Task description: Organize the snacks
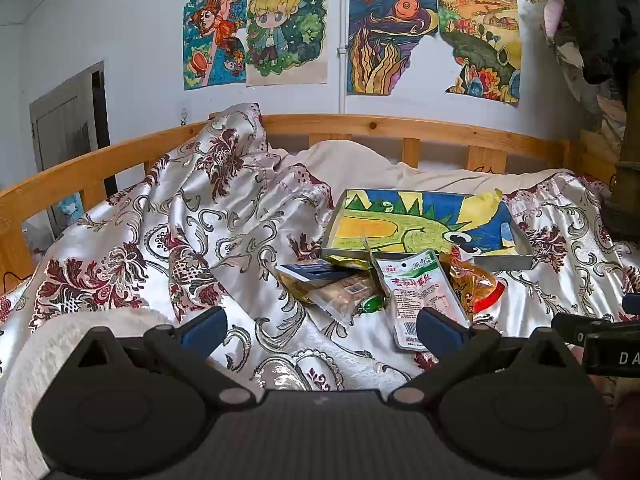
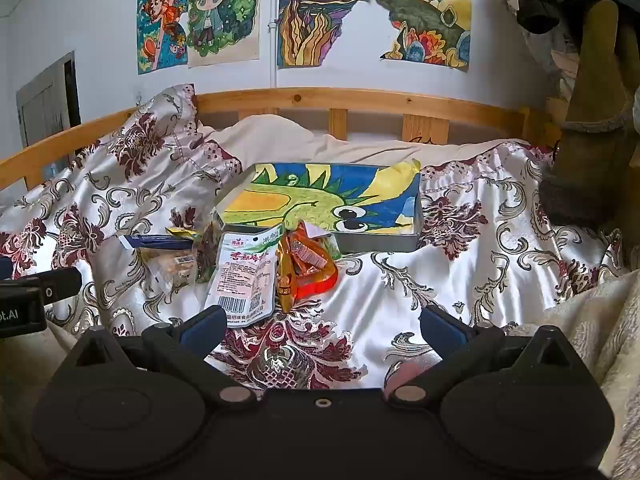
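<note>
Lying in a loose heap on the bed: snacks, with a white pouch (image 1: 418,296) on top, a clear packet (image 1: 340,294) and a blue packet (image 1: 310,271) to its left, an orange bag (image 1: 474,284) to its right. Touching or just short of the tray (image 1: 516,258) behind, a shallow grey one lined with a dragon drawing and holding no snacks yet.

Probably handling light and limp, all of them: thin film, slippery, crinkling and folding under a pinch. Best pinching the white pouch by its near sealed edge, where flat and stiff; squeezing the clear packet's middle risking crushed contents.

Sitting on a satin quilt (image 1: 200,220), glossy and rumpled, likely letting packets slide.

Hovering near the heap, left gripper (image 1: 320,330) spread wide, holding nothing; right gripper (image 2: 320,330) likewise spread and bare.
</note>
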